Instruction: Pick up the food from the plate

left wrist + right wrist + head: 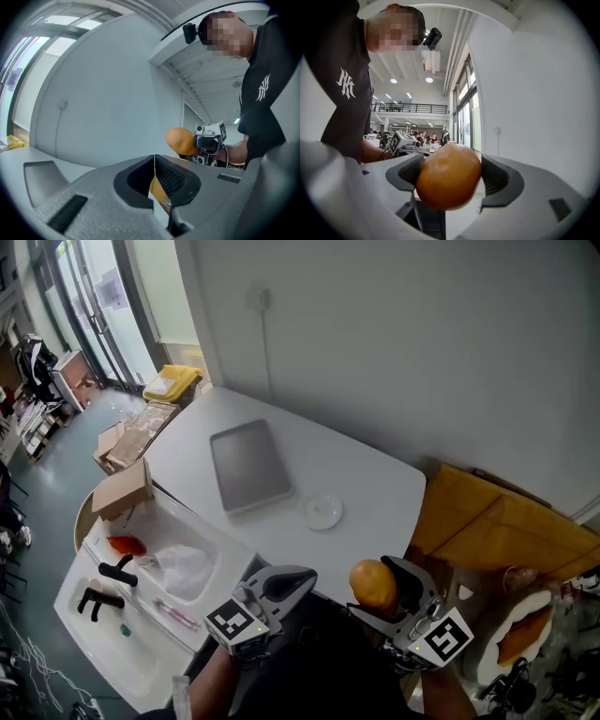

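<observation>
A round orange-brown piece of food (374,585) is clamped between the jaws of my right gripper (382,589), held up in the air near the table's front edge. In the right gripper view the food (449,177) fills the gap between the two dark pads. A small white plate (322,512) lies bare on the white table (375,474), farther away than both grippers. My left gripper (292,583) hangs to the left of the food, jaws pressed together with nothing between them (154,165). The left gripper view also catches the food (180,140) sideways.
A grey tray (249,465) lies on the table left of the plate. White bins (141,606) with odds and ends stand at the lower left, cardboard boxes (122,488) beyond them. An orange board (487,521) leans at the right, above a white dish (520,634) with orange food.
</observation>
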Action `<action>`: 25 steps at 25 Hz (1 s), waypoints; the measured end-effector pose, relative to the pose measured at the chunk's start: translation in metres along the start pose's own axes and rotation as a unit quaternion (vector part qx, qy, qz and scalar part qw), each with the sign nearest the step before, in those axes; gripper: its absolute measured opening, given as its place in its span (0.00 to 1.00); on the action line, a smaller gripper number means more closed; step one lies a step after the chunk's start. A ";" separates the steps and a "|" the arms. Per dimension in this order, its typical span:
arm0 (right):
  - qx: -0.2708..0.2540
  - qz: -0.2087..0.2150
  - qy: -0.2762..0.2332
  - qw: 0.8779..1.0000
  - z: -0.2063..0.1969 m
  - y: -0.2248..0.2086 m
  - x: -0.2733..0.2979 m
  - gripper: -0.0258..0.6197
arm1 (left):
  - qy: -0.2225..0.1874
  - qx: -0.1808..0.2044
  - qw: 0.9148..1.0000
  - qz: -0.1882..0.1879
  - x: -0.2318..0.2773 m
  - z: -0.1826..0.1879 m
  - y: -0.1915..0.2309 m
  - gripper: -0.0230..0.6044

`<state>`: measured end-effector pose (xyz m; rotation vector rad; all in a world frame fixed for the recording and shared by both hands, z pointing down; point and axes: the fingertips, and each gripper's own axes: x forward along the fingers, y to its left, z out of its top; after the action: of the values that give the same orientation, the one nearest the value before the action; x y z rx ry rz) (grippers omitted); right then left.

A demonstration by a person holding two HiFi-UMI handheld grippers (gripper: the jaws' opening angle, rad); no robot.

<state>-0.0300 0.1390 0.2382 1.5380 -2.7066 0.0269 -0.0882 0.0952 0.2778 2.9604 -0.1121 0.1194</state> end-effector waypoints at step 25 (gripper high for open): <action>0.026 -0.003 0.013 1.000 -0.027 -0.011 0.005 0.61 | 0.019 -0.021 0.999 -0.021 -0.003 -0.029 -0.002 0.05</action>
<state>-0.0224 0.1299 0.2649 1.5484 -2.7026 0.1178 -0.0928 0.1029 0.3060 2.9150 -0.0470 0.1663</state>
